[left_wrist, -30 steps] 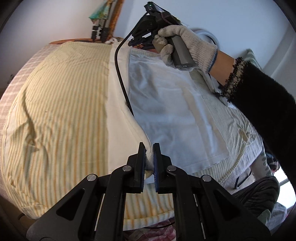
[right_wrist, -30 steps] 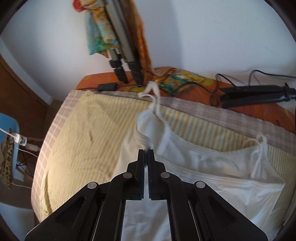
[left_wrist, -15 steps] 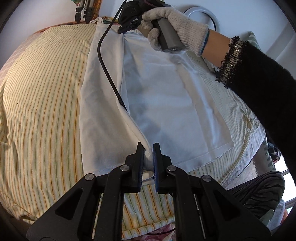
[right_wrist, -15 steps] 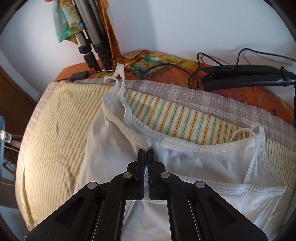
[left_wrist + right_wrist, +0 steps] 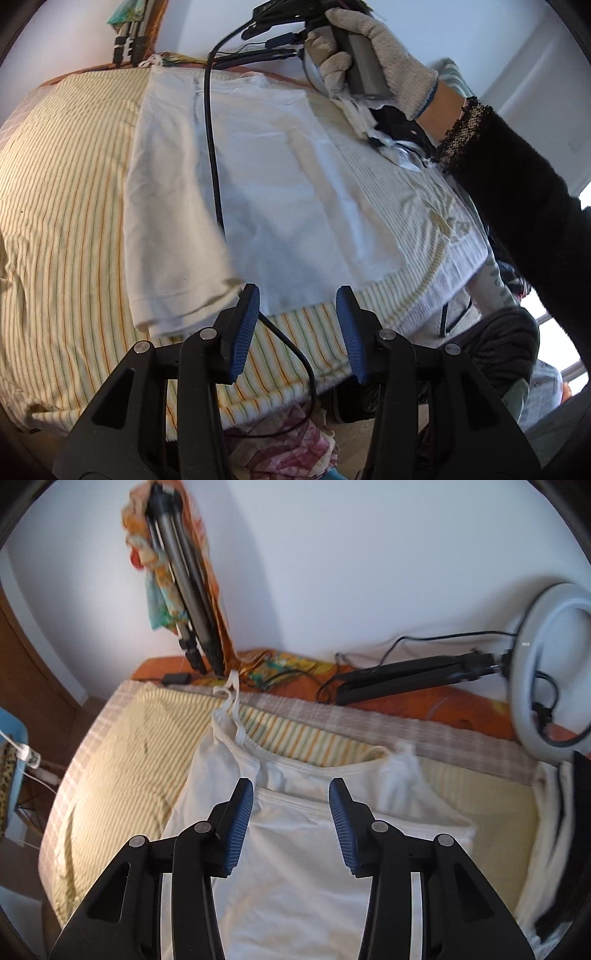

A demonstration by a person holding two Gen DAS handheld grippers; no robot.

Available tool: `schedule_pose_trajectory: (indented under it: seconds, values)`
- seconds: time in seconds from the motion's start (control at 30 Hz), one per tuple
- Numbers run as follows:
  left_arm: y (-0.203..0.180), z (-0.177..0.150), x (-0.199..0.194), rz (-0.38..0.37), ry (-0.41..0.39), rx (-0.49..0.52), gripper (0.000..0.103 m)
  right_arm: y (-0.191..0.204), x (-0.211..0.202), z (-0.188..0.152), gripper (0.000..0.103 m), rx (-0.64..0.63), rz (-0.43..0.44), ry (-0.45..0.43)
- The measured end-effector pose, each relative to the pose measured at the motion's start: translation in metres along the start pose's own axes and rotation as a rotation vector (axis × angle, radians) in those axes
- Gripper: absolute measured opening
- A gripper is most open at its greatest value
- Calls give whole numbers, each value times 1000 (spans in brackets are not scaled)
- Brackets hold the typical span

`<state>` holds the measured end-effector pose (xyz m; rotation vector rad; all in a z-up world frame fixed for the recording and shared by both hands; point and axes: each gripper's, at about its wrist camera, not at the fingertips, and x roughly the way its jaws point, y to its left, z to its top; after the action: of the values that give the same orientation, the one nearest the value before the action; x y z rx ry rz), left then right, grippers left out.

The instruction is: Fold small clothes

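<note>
No readable brand or writing anywhere I look. White camisole (image 5: 280,192) lies flat on striped sheet (image 5: 62,192), one side folded over toward middle. My left gripper (image 5: 297,325) wide apart, empty, just off camisole's hem. My right gripper (image 5: 291,819) wide apart, empty, over camisole's neckline (image 5: 295,766). Right view motion-blurred; near strap (image 5: 400,766) smeared. Only right view shows ring light (image 5: 554,664) and tripod (image 5: 184,590) beyond camisole. Only left view shows gloved right hand (image 5: 373,62), black cable (image 5: 212,155) crossing camisole.
</note>
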<state>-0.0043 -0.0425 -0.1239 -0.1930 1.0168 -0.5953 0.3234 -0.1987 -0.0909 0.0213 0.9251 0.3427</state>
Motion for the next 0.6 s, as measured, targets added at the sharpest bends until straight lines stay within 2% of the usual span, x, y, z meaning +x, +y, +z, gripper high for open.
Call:
schedule_pose_trajectory:
  seconds: [0.2, 0.3, 0.43, 0.6]
  values:
    - [-16, -9, -8, 6, -24, 58, 44, -35, -82, -26, 42, 63, 38, -88]
    - [-20, -11, -10, 16, -48, 63, 44, -47, -118, -42, 42, 57, 25, -129]
    - [-22, -14, -6, 44, -83, 39, 44, -65, -147, -66, 42, 74, 33, -168]
    - [-40, -12, 5, 110, -127, 65, 44, -89, -164, -96, 42, 61, 27, -186]
